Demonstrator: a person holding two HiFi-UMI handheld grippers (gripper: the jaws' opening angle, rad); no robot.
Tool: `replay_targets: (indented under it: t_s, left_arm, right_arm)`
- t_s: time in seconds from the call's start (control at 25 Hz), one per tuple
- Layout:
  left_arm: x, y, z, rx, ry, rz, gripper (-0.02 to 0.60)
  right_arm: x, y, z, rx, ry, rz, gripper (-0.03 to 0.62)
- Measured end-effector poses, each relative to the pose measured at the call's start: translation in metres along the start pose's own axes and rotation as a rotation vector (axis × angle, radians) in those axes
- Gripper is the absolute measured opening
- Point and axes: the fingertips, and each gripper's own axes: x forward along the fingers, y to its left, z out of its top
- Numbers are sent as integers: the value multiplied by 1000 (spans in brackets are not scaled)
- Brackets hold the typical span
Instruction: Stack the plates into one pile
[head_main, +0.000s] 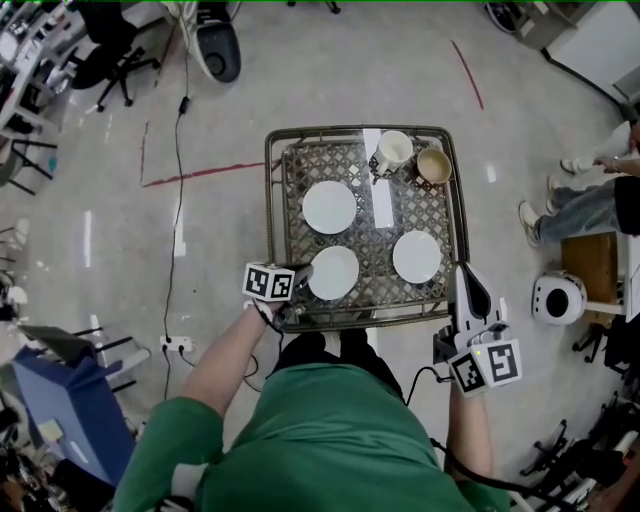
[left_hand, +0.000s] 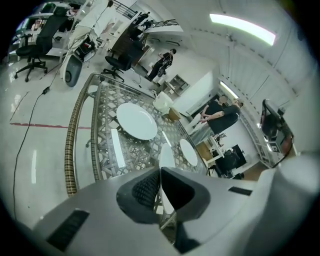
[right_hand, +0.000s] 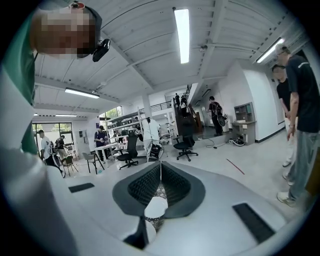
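My left fingers (left_hand: 145, 189) clench the rim of the plate (head_main: 334, 273) at the desk's (head_main: 269, 200) seven o'clock. My right fingers (right_hand: 145, 185) are clenched, empty. With so thin a hold, the plate may tilt and slip.

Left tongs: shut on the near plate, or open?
Shut on the plate: the left tongs are pressed together on its rim, which shows white between them.
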Motion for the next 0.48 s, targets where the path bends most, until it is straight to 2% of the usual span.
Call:
replay_targets:
  t_s: [0.24,0.48]
  left_arm:
    - [-1,-24,24,33,-44,-56,29]
    - [1,-22,58,47,-79,-47,29]
  right_arm:
    - [-4,-5,3,7,-16,-7,23]
    - [-3,-8,8,11,-27,-6,23]
